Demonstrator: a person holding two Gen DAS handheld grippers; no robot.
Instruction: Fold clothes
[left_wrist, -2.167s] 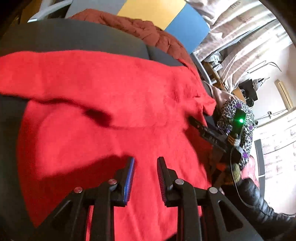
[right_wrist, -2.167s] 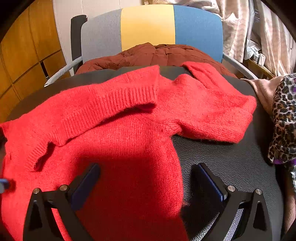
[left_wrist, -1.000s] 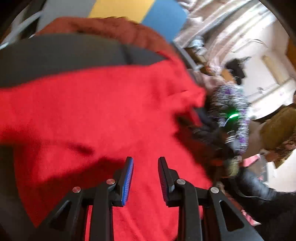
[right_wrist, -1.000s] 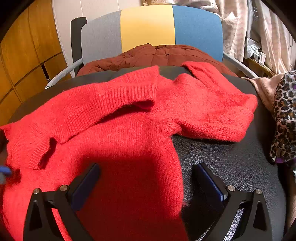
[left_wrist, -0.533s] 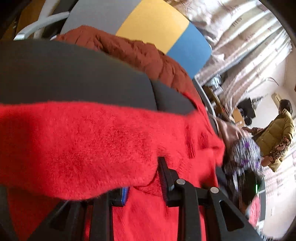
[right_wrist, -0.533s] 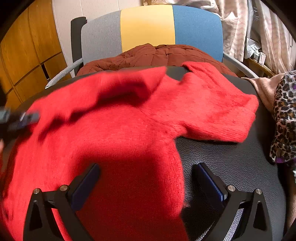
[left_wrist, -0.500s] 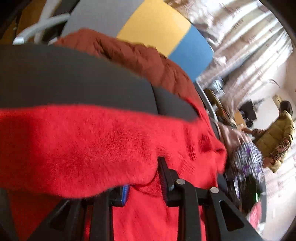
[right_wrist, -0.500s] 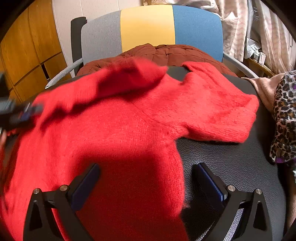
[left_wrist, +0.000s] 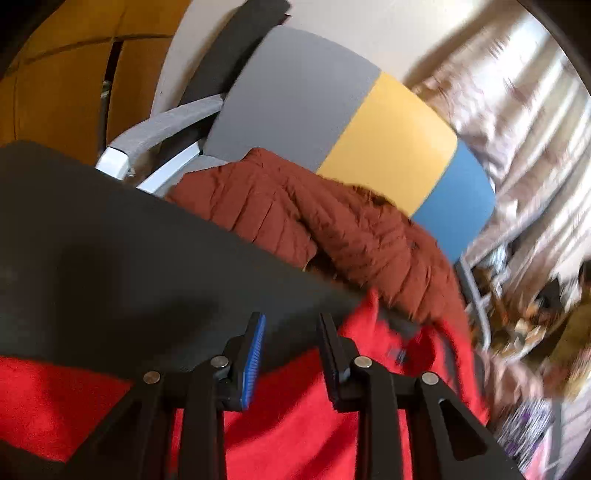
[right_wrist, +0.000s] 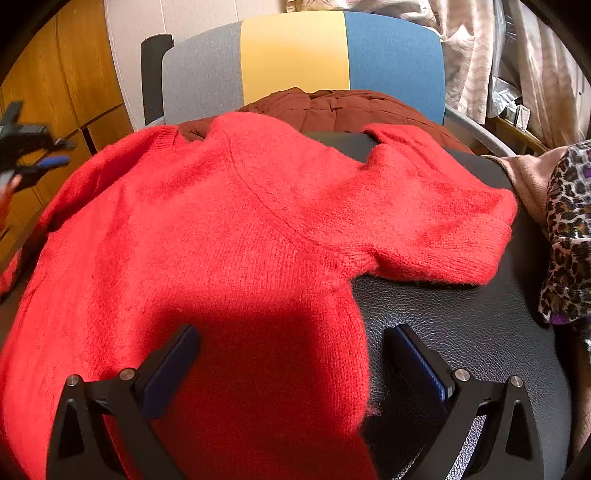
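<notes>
No writing to read. Red sweater (right_wrist: 236, 236) spread flat on black table (right_wrist: 461, 325). Brown jacket (left_wrist: 314, 221) behind, on striped chair (right_wrist: 295, 55). Spotted cloth (right_wrist: 569, 236) at right edge. Left gripper (left_wrist: 290, 332) fingers narrow, holding nothing. Right gripper (right_wrist: 291, 354) fingers wide over sweater, holding nothing.

A fuzzy red knitted sweater (right_wrist: 236, 236) lies spread flat across a black leather-textured surface (right_wrist: 458, 317). Its right sleeve is folded in; its collar end touches a rust-brown quilted jacket (right_wrist: 347, 110).
</notes>
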